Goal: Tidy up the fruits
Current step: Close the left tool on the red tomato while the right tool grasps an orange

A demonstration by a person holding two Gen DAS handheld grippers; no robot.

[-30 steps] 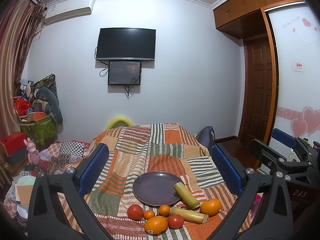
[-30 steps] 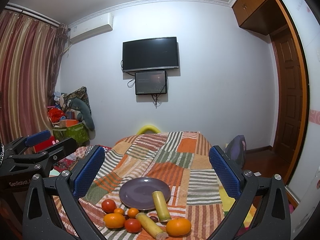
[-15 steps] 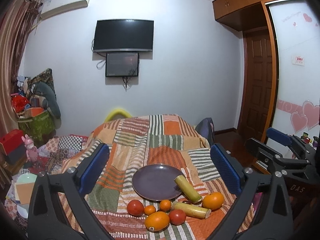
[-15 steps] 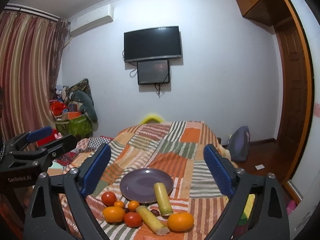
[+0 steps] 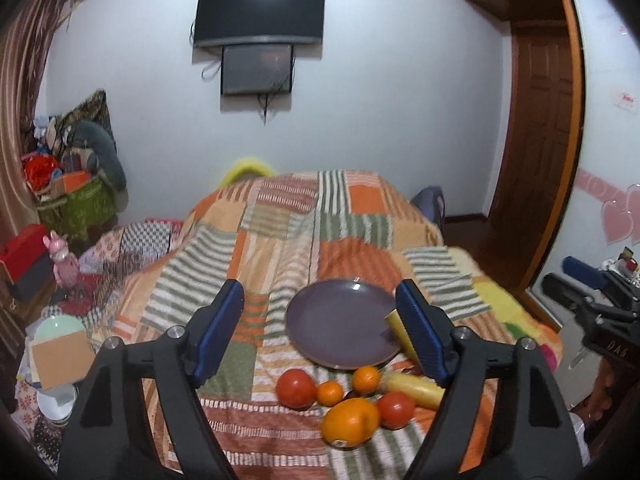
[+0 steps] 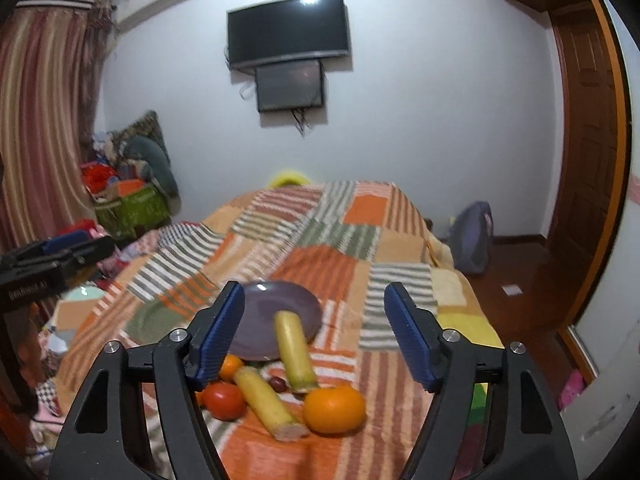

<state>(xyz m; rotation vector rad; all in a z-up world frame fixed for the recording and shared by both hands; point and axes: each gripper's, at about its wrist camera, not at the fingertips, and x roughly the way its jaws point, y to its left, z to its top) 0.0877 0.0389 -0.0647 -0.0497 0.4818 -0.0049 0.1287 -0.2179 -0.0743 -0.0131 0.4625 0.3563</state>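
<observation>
Two yellow-green stalks (image 6: pixel 294 350) lay lengthwise toward the purple plate (image 6: pixel 280 304), one leaning on its rim. Both grippers, left (image 5: pixel 320 334) and right (image 6: pixel 314 334), hovered short of the fruit, jaws just narrowing, empty.

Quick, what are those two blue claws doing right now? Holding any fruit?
Left gripper: open, jaws just been closing, nothing between them.
Right gripper: open, jaws just been closing, holding nothing.

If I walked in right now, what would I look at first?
Probably the bright patchwork blanket covering the bed, with a purple plate in its middle. A cluster of oranges, tomatoes and yellow-green stalk pieces lies at the plate's near edge. High on the far wall hangs a black TV.
</observation>
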